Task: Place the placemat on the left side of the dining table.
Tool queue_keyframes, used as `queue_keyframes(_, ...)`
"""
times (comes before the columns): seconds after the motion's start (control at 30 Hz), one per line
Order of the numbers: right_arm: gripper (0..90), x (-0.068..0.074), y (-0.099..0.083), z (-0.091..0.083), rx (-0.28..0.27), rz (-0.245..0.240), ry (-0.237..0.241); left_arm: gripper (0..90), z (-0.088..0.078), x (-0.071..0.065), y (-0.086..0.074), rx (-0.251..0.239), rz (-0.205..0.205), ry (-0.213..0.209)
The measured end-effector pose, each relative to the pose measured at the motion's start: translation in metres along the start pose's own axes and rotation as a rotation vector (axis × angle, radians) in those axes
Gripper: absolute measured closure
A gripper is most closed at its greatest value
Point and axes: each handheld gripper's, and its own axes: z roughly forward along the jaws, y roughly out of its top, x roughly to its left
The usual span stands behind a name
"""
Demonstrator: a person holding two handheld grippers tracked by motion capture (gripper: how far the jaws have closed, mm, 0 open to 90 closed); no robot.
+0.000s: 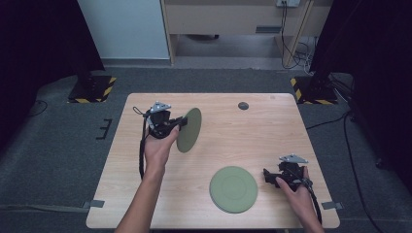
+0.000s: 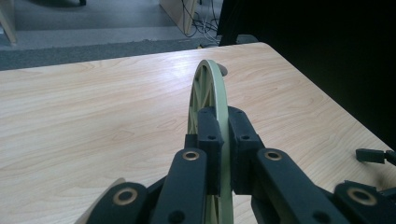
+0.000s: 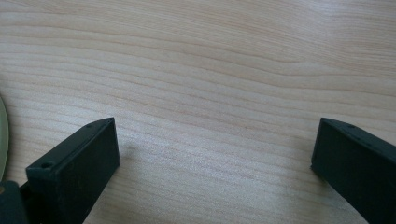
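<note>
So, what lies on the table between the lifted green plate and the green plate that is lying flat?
Nothing: in the high view, the table is bare wood between the lifted plate, held in the left claw, and the flat plate.

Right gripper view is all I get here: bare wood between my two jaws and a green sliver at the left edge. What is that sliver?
Observer: The rim of a green plate lying flat on the table, just left of your right gripper, whose jaws stand open and empty.
Operator: What is the other hand doing?
Observer: The left gripper is shut on the rim of a second green plate, holding it on edge above the table.
Operator: Anything else on the table?
Observer: A small dark round disc near the far edge, apart from both plates.
</note>
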Motion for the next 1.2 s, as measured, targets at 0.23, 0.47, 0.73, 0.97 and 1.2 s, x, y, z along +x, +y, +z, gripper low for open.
queue_keyframes(0.23, 1.3, 0.000, 0.000, 0.000, -0.001, 0.000, 0.001, 85.3, -0.006, 0.008, -0.010, 0.002, -0.019, 0.015)
queue_keyframes(0.47, 1.3, 0.000, 0.000, 0.000, -0.001, -0.005, 0.003, 85.3, -0.012, 0.011, -0.017, -0.001, -0.026, 0.014)
queue_keyframes(0.73, 1.2, 0.001, 0.000, 0.000, 0.000, -0.008, 0.005, 85.3, -0.017, 0.016, -0.028, 0.005, -0.040, 0.019)
queue_keyframes(0.97, 1.2, 0.001, 0.000, 0.000, -0.001, -0.009, 0.008, 85.3, -0.019, 0.022, -0.035, 0.009, -0.053, 0.026)
queue_keyframes(1.2, 1.3, 0.001, 0.001, 0.001, 0.000, -0.009, 0.012, 85.2, -0.022, 0.027, -0.041, 0.015, -0.068, 0.036)
